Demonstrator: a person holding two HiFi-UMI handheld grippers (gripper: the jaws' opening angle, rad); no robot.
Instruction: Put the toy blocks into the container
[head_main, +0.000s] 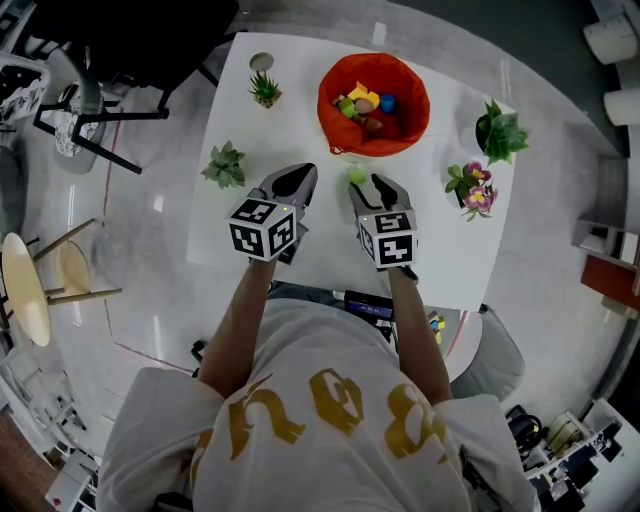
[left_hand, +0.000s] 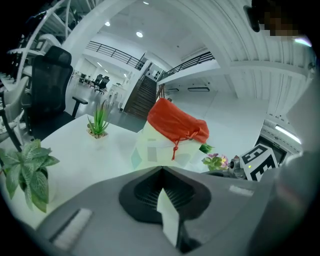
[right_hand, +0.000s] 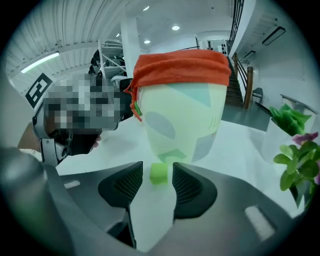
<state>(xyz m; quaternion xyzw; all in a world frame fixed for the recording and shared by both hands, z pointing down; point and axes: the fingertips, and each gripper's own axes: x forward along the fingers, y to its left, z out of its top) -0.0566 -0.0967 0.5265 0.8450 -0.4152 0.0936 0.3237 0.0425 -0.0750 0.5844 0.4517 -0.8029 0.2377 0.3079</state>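
Observation:
A pale container (head_main: 373, 100) lined with red cloth stands at the back middle of the white table (head_main: 300, 120); several coloured toy blocks (head_main: 362, 103) lie inside it. One small green block (head_main: 356, 176) rests on the table just in front of it. My right gripper (head_main: 366, 182) is open, with the green block (right_hand: 159, 172) between its jaws and a narrow gap on each side. My left gripper (head_main: 293, 180) is shut and holds nothing, a little left of the right one. In the left gripper view the container (left_hand: 172, 135) stands ahead, slightly to the right.
Small potted plants stand round the table: one at the back left (head_main: 264, 90), one at the left edge (head_main: 225, 165), a dark-potted one (head_main: 498, 132) and a flowering one (head_main: 472, 187) at the right. An office chair (head_main: 80, 90) and a wooden stool (head_main: 25, 290) stand off to the left.

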